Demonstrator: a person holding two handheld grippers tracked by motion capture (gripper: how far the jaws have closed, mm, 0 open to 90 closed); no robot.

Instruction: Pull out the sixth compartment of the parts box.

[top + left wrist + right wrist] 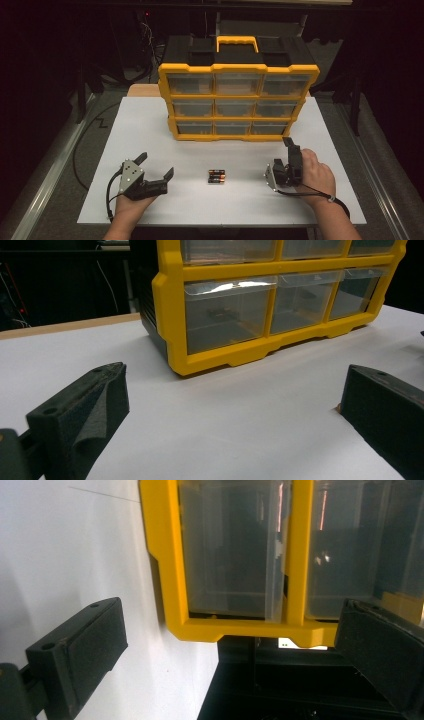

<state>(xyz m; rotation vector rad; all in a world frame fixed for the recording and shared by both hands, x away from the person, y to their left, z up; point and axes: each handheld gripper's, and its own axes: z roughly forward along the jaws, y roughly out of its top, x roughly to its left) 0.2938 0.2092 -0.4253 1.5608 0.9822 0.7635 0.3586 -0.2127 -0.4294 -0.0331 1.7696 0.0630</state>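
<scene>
Surroundings: a dark room with cables and black gear behind a white table top (150, 130) that sits on a grey floor.
Organizer: a yellow-framed drawer cabinet (238, 102) stands upright at the far middle of the table, with nine clear drawers in three rows and a yellow handle (237, 42) on top.
Batteries: two small batteries (216, 176) lie side by side, touching, at the near middle of the table, well in front of the cabinet.
Left gripper: the left gripper (156, 167) rests low at the near left, jaws spread wide apart with nothing between them; the batteries lie to its right, apart from it.
Right gripper: the right gripper (290, 150), held in the person's right hand (315, 172), is turned on its side near the cabinet's near right corner, jaws apart and empty; the batteries lie to its left, apart from it.
Left gripper view: the cabinet's lower left corner, with a small dark item (220, 314) inside the bottom-left drawer.
Right gripper view: rotated; the cabinet's corner drawers seen close.
</scene>
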